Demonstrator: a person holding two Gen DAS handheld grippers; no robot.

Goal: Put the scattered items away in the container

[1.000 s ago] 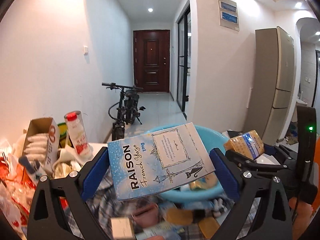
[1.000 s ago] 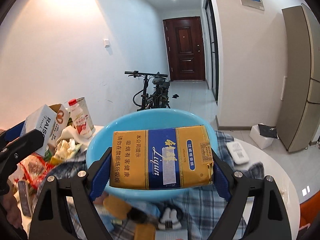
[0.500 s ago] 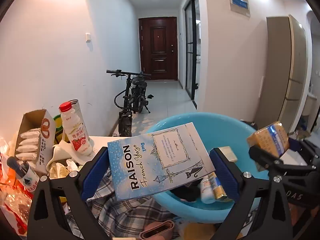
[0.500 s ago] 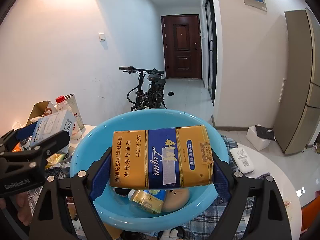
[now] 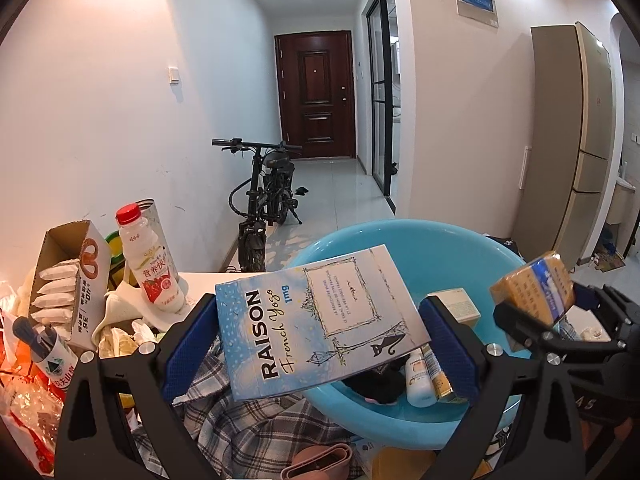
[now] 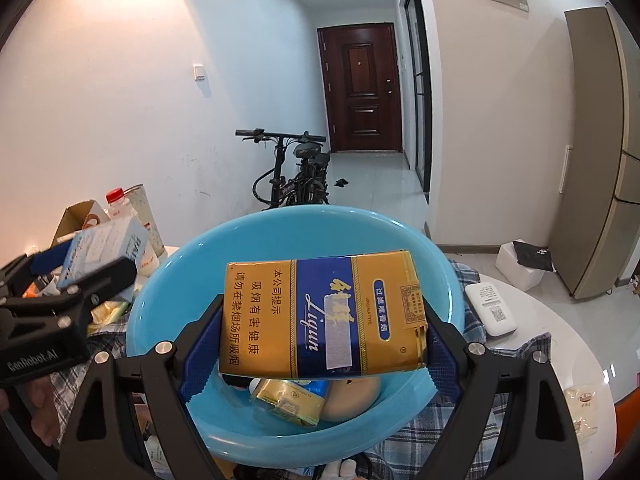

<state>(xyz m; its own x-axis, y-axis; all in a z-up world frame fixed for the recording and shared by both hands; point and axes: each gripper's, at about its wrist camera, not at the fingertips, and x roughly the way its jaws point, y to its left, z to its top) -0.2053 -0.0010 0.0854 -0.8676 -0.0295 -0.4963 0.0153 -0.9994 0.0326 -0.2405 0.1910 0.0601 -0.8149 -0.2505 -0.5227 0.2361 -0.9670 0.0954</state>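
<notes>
- The left gripper [image 5: 320,344] is clamped across the short sides of the pale blue RAISON box [image 5: 320,320], its blue pads pressing on both edges. The box hangs tilted over the basin's rim at about 8 o'clock, partly above the checked cloth [image 5: 248,412].
- This box looks like thin card: light and stiff along its edges, but probably easy to dent on its broad faces, so the edge-to-edge hold suits it. Its glossy print may slide if the squeeze loosens.
- The blue basin [image 6: 168,292] sits in the middle of the table, already holding a small gold pack [image 6: 290,402], a white bottle [image 5: 418,376] and a dark soft thing.
- The right gripper [image 6: 322,336] grips the gold-and-blue Liqun carton [image 6: 320,316] by its two ends, level, right over the basin's centre.
- That carton appears film-wrapped, so likely slick; it seems light and boxy, rigid enough to drop flat without harm.
- At 3 o'clock of the basin a white remote [image 6: 490,312] lies on the table, apart from the rim.
</notes>
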